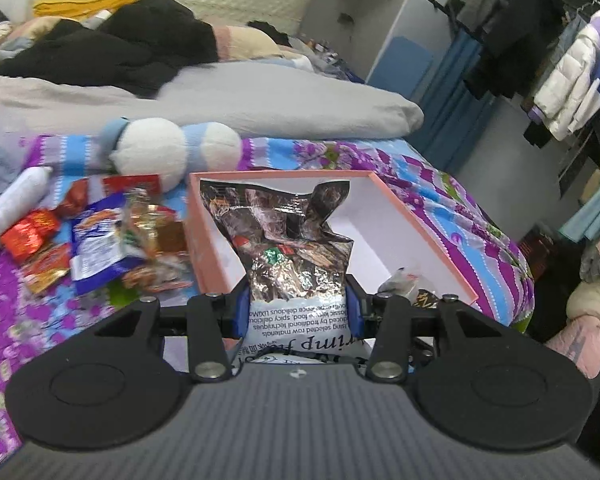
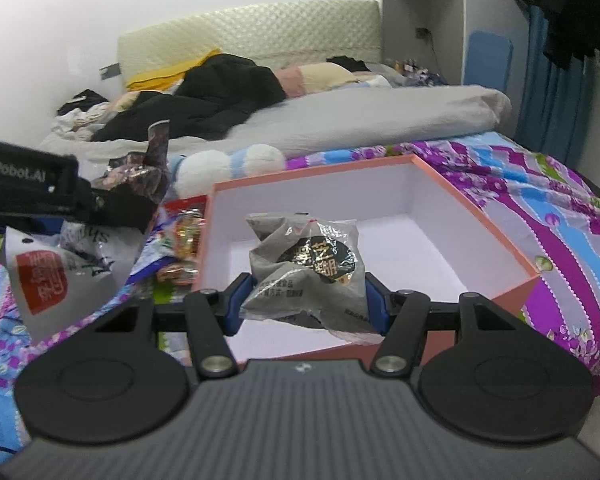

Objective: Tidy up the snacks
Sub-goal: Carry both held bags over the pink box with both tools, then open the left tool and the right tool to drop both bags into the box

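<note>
Both grippers are loaded above the pink box (image 2: 500, 236): the left gripper (image 1: 298, 306) is clamped on a crinkly shrimp snack bag (image 1: 288, 240) over its near-left corner, and the right gripper (image 2: 306, 300) squeezes a small grey snack packet (image 2: 308, 268) over its near side. Both look light, soft and slippery, so I'd pinch mid-body, not the flimsy sealed edges. Loose snacks (image 1: 100, 236) sit left of the box.

bed (image 1: 440, 184) in purple floral sheet bears pink box (image 1: 428, 216), loose snack packets (image 1: 96, 240), plush toy (image 1: 168, 152).
</note>
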A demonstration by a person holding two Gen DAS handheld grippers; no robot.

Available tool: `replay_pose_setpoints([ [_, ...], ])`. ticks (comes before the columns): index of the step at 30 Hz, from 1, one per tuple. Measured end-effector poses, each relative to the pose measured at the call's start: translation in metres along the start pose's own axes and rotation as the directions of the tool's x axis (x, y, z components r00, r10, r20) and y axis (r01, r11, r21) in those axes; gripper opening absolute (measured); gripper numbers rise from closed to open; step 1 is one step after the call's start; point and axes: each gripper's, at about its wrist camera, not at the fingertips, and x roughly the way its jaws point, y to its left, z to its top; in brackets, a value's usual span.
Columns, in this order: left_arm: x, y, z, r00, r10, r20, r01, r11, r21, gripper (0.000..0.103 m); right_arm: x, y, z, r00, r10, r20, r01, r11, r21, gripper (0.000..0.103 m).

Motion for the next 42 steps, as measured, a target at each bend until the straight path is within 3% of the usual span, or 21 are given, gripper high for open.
replay_pose_setpoints([
  [13, 0.116, -0.024, 0.027, 0.991, -0.007, -0.130, 0.011, 1.000, 0.029, 0.051, 0.072, -0.056, 0.006, 0.994, -0.043, -0.096, 0.048, 0.998, 0.051, 0.062],
  [23, 0.166, -0.023, 0.026, 0.980, 0.017, -0.196, -0.009, 0.999, 0.044, 0.051, 0.113, -0.078, -0.003, 0.984, -0.040, -0.173, 0.055, 0.995, 0.082, 0.062],
  [27, 0.171, -0.021, 0.026, 0.976, 0.023, -0.216, -0.020, 1.000, 0.018, 0.056, 0.118, -0.076, -0.005, 0.983, -0.034, -0.180, 0.048, 0.996, 0.076, 0.062],
  [29, 0.167, -0.020, 0.027, 0.979, 0.028, -0.202, -0.024, 0.999, 0.022, 0.070, 0.121, -0.075, -0.005, 0.982, -0.039, -0.186, 0.054, 0.996, 0.072, 0.063],
  [36, 0.131, -0.023, 0.031, 0.989, 0.031, -0.146, -0.026, 0.999, 0.040, 0.071, 0.111, -0.074, 0.002, 0.985, -0.017, -0.174, 0.036, 0.994, 0.102, 0.075],
  [42, 0.082, -0.026, 0.029, 0.996, 0.028, -0.086, -0.024, 0.998, 0.056, 0.071, 0.082, -0.062, 0.008, 0.992, -0.003, -0.124, 0.016, 0.995, 0.103, 0.076],
])
